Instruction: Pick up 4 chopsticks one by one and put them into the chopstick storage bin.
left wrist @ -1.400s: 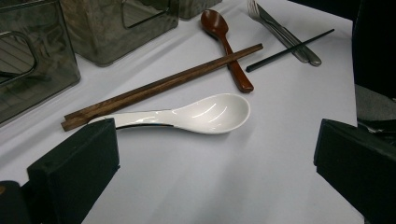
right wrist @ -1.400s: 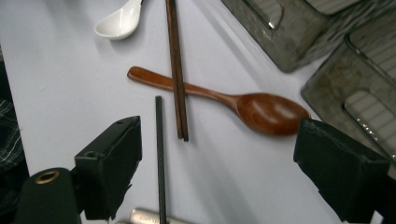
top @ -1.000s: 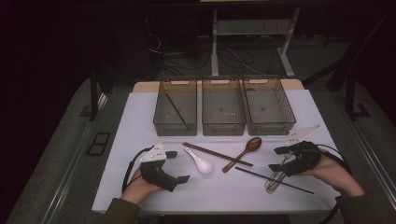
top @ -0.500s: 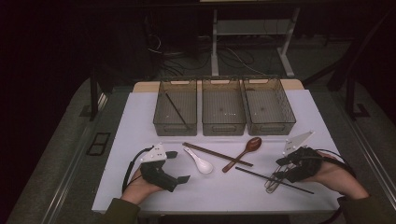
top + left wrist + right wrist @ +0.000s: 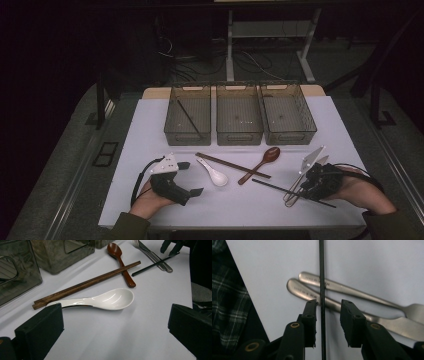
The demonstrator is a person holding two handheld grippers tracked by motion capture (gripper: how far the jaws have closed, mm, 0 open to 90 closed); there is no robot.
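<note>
At the lower right of the high view the right gripper [image 5: 300, 189] straddles the black chopstick [image 5: 322, 290], its jaws having just been closing, with narrow gaps still on both sides of the stick. The chopstick lies across the handles of a steel fork [image 5: 352, 290] and knife [image 5: 317, 296] directly beneath it. At lower left the left gripper [image 5: 189, 178] rests spread wide, with the white spoon [image 5: 107, 299], brown chopsticks [image 5: 87, 285] and wooden spoon [image 5: 120, 261] between the two.

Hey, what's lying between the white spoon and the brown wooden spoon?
The brown chopsticks lie between the white spoon and the wooden spoon, their far end crossing its handle; the left gripper view shows it best.
</note>
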